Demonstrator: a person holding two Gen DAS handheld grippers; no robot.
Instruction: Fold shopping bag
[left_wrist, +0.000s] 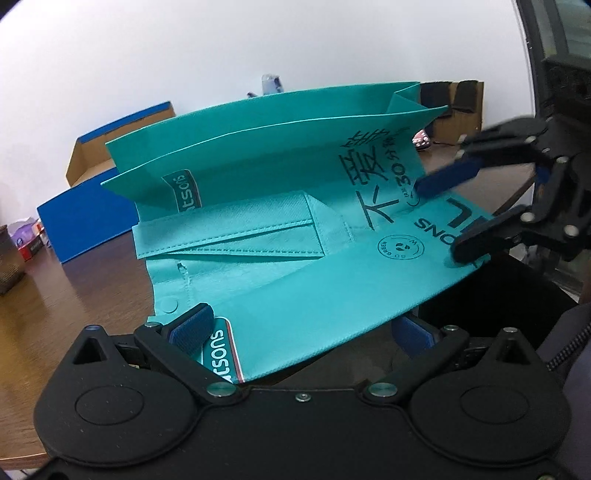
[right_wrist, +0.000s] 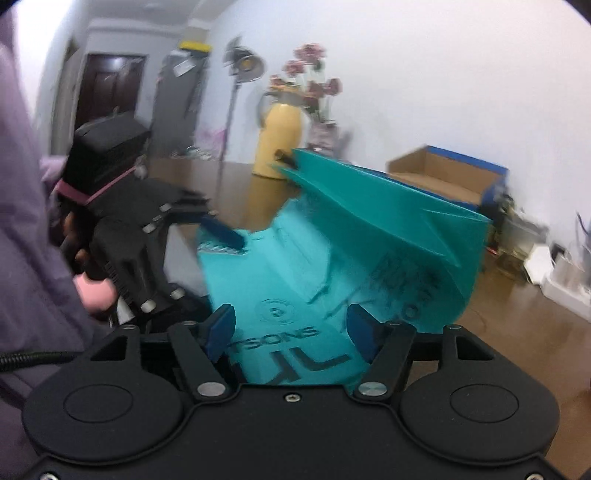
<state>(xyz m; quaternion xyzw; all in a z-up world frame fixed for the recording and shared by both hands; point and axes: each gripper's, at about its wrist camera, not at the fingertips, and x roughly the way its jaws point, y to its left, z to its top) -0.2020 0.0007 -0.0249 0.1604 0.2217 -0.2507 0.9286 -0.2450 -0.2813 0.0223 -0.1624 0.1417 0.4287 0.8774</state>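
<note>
Teal nonwoven shopping bag (left_wrist: 280, 236) is lying on the brown wooden table (left_wrist: 74, 295), near edge toward the person, far side standing up in a couple of gusset pleats. Its handles (left_wrist: 229, 236) lie flat across the middle of the bag.

Left gripper (left_wrist: 303, 328) has its fingers spread wide at the bag's near edge, one blue pad resting on the fabric by the logo, the other poking out from under the edge, so it's straddling the edge but not pinching anything. Right gripper (left_wrist: 439, 221) is at the bag's right edge, also parted, one finger on the printed panel and one low by the corner; the right wrist view is blurry but shows both fingers apart with fabric between them.

My read: this is the bit just before a fold. Both grippers look lined up on edges. Next move probably needs both to clamp down on the near edge, then carry it over toward the standing pleats together so the panel doesn't skew.

Blue-lined cardboard box (left_wrist: 110, 155) sits beyond the bag's left end, well apart.
</note>
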